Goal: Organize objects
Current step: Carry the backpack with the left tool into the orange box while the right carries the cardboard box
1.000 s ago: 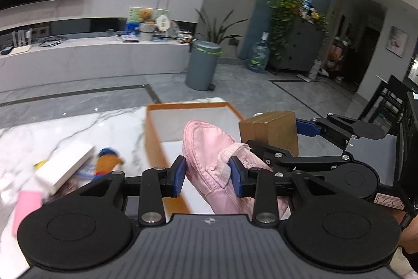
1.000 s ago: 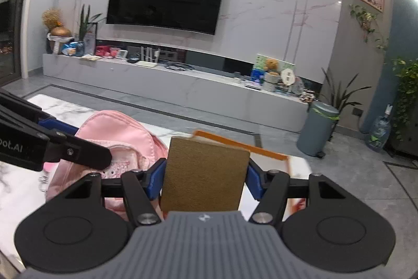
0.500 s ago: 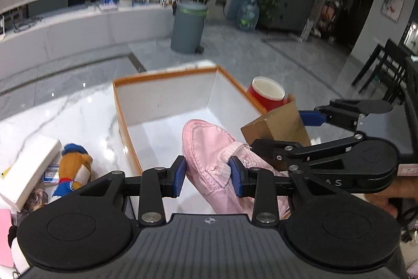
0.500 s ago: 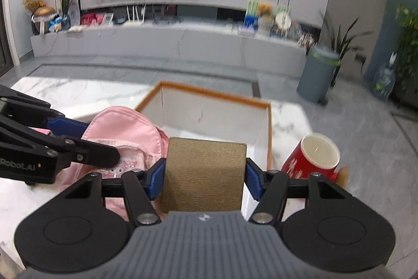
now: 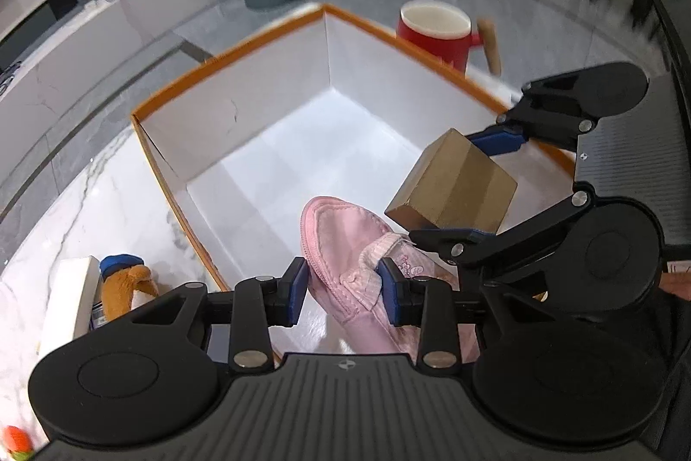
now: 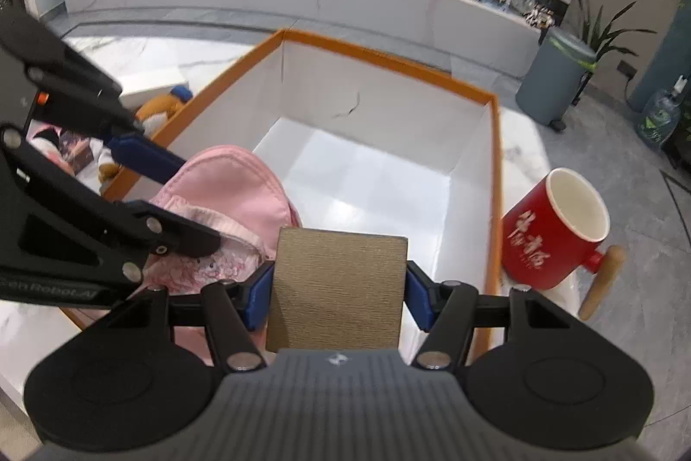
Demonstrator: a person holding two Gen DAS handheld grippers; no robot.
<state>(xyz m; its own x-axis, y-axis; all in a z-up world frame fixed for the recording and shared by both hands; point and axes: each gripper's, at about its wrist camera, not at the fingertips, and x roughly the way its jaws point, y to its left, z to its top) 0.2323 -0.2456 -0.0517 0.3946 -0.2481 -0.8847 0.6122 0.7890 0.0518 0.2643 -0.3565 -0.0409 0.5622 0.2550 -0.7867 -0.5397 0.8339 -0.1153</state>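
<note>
Over the empty box [image 5: 267, 141], left gripper [image 5: 343, 290] clamps the shoe [image 5: 345, 245], right gripper [image 6: 339, 294] the block [image 6: 339, 288], both poised for dropping in.

**Gripper hardware, quick look**

Both units are the same build. Left gripper [image 5: 343, 290] and right gripper [image 6: 339, 299] are matte black w/ a ribbed grey-black top plate and a tiny white logo at its front edge. There are 2 big round discs per side, angular linkage arms w/ silver screws/pins, and blue pads [image 6: 415, 301] on the fingers. White "Robot.AI" type lettering on the left unit's side, partly cut off, plus a small orange dot.
</note>
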